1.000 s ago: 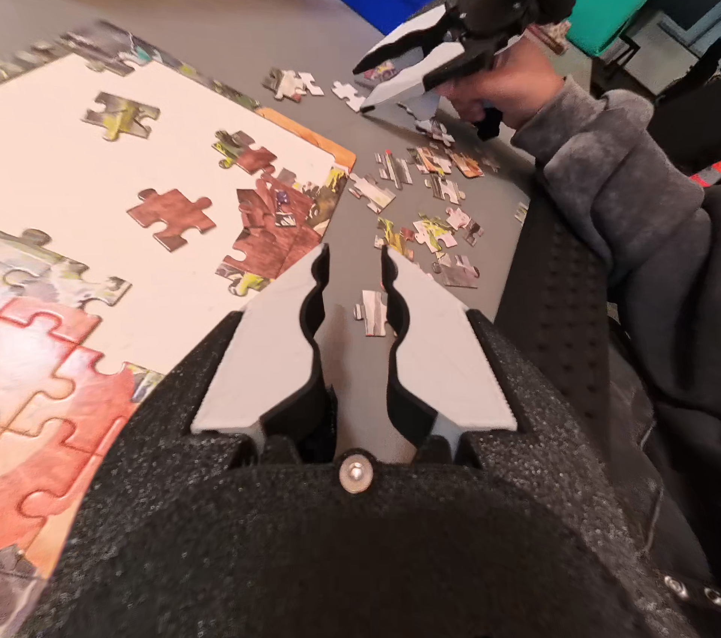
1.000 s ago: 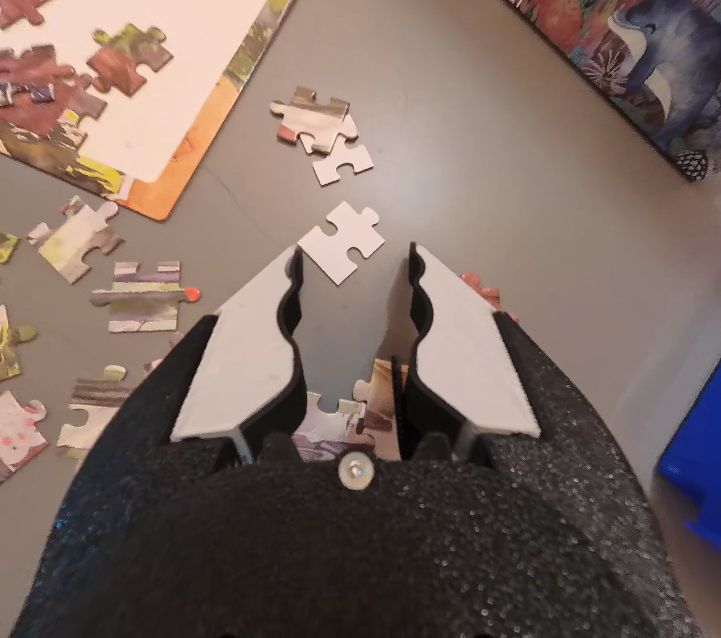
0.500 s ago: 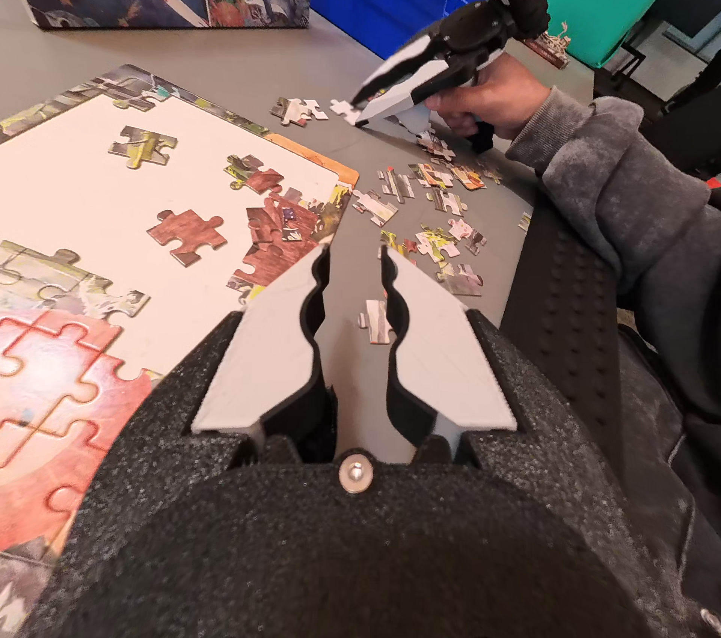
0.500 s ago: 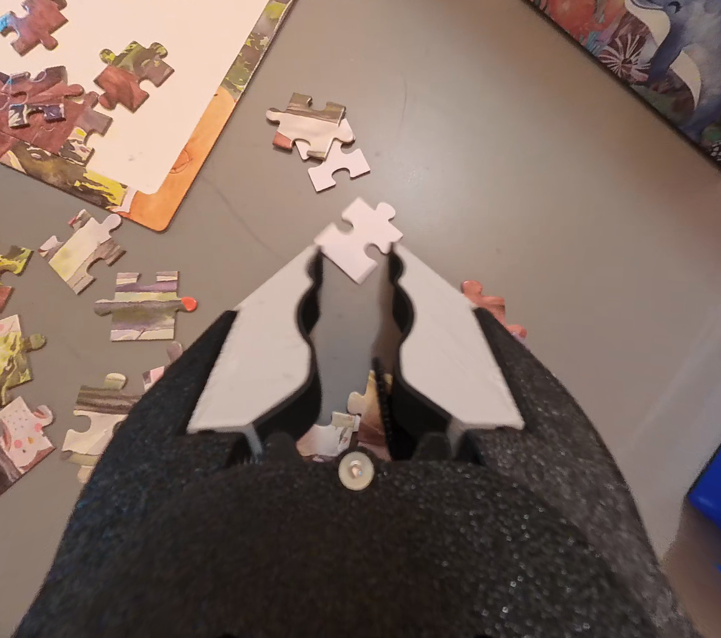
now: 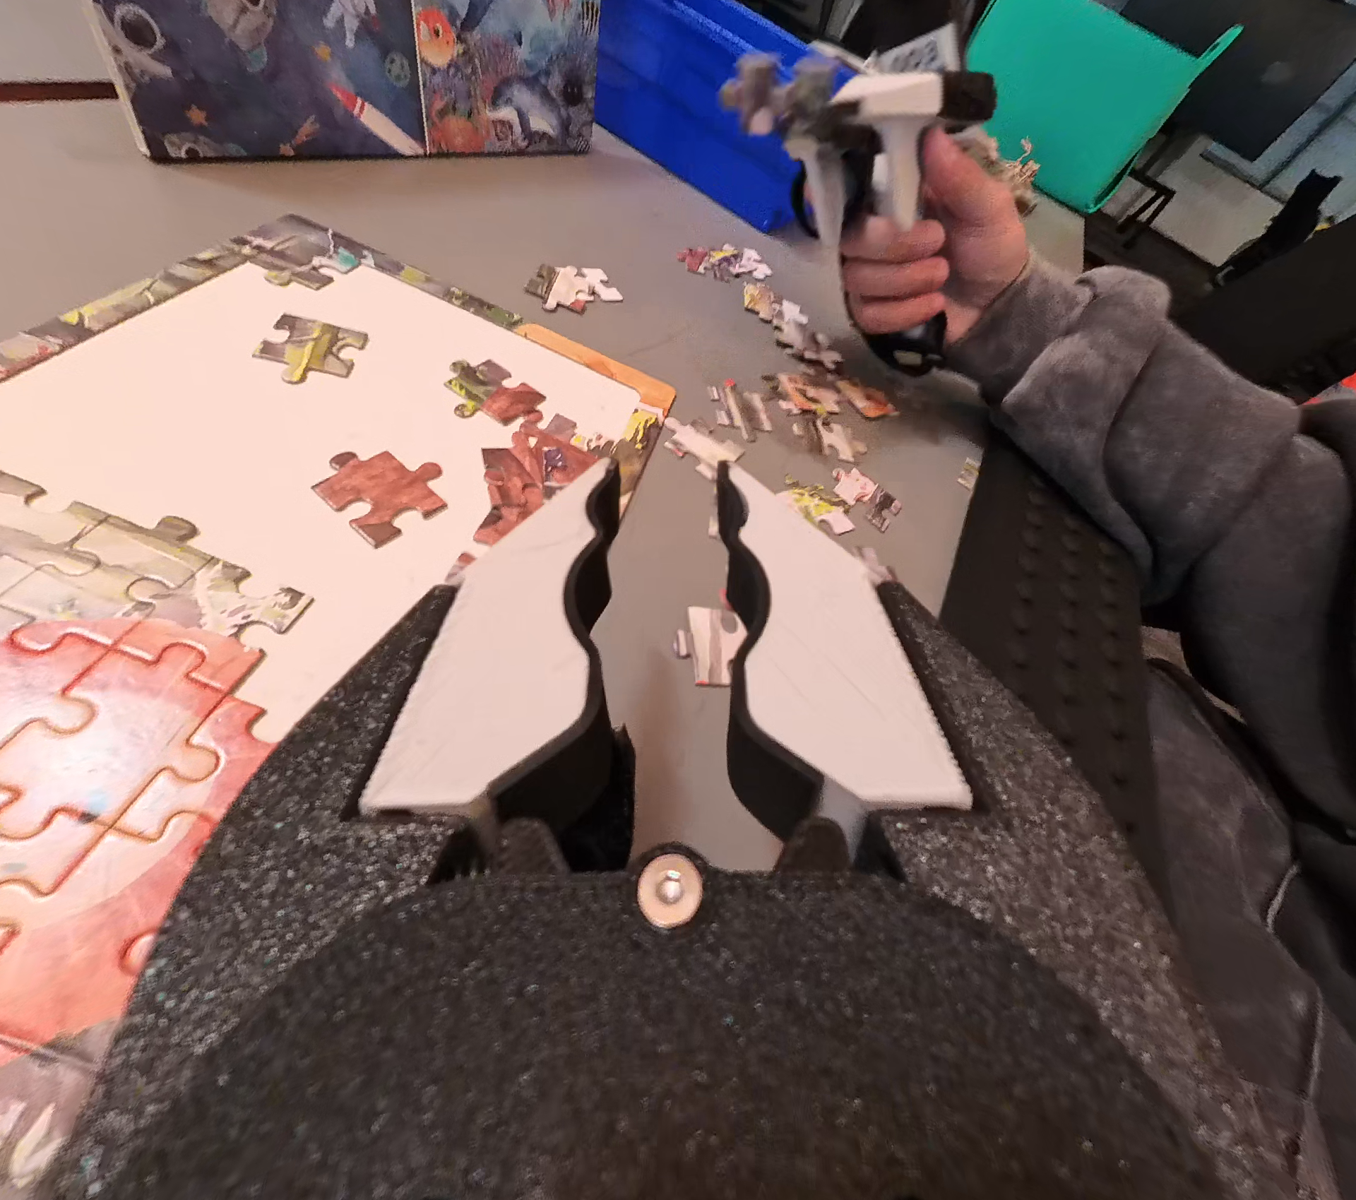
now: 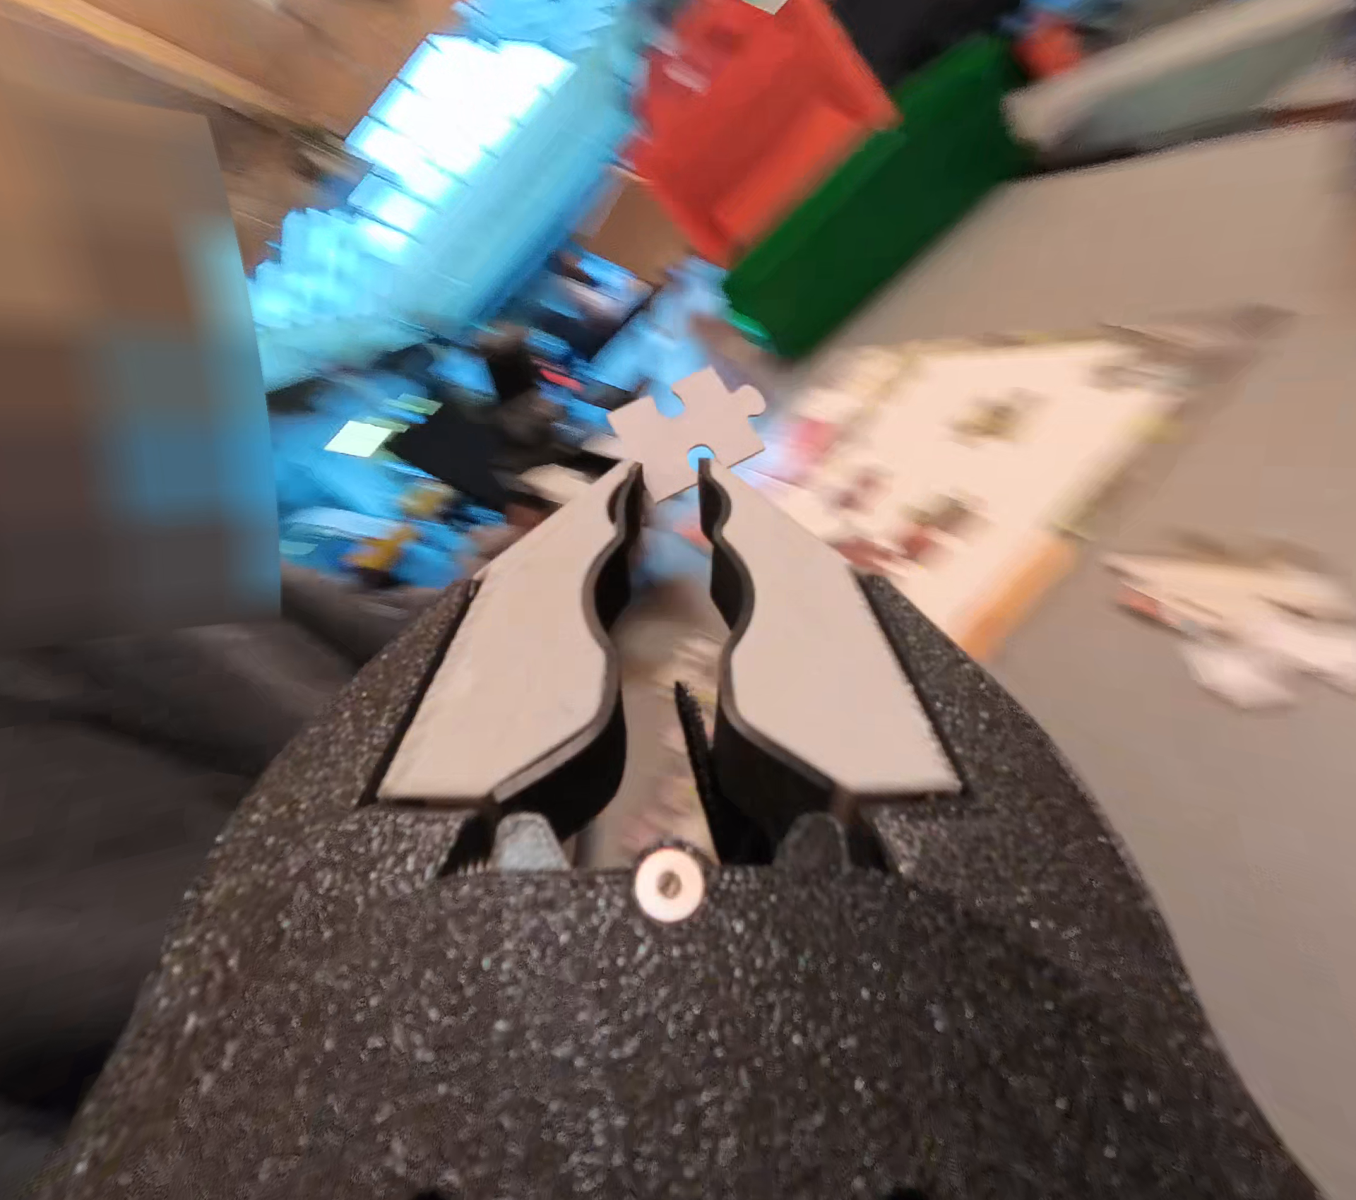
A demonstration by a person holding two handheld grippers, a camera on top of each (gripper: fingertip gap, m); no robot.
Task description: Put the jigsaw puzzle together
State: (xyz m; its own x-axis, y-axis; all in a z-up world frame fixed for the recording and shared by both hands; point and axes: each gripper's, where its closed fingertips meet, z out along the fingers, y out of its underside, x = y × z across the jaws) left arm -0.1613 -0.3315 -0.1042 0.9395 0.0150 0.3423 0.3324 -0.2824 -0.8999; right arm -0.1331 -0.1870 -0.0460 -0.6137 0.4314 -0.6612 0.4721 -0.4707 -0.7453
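Observation:
The puzzle board (image 5: 183, 431) lies on the grey table at the left, with a joined red section (image 5: 95, 761) at its near corner and a few single pieces on its white middle. My left gripper (image 5: 664, 475) is open and empty, low over the table just right of the board's corner; a loose piece (image 5: 708, 644) lies under its right finger. My right gripper (image 6: 669, 471) is shut on a puzzle piece (image 6: 690, 431), blank grey side towards the camera. In the left wrist view it (image 5: 866, 115) is held up in the air with the piece (image 5: 778, 93) at its tip.
Several loose pieces (image 5: 800, 401) lie scattered on the table right of the board. A picture-covered box (image 5: 330, 5) stands at the back, a blue bin (image 5: 682, 86) beside it. A person's hand and grey sleeve (image 5: 1174, 431) reach in from the right. The right wrist view is heavily blurred. One gripper's finger ends stand about 15 centimeters off the other's.
My right gripper has shut on the blank-backed piece, lifted it off the table and swung upward. My left gripper has stayed open in about the same place.

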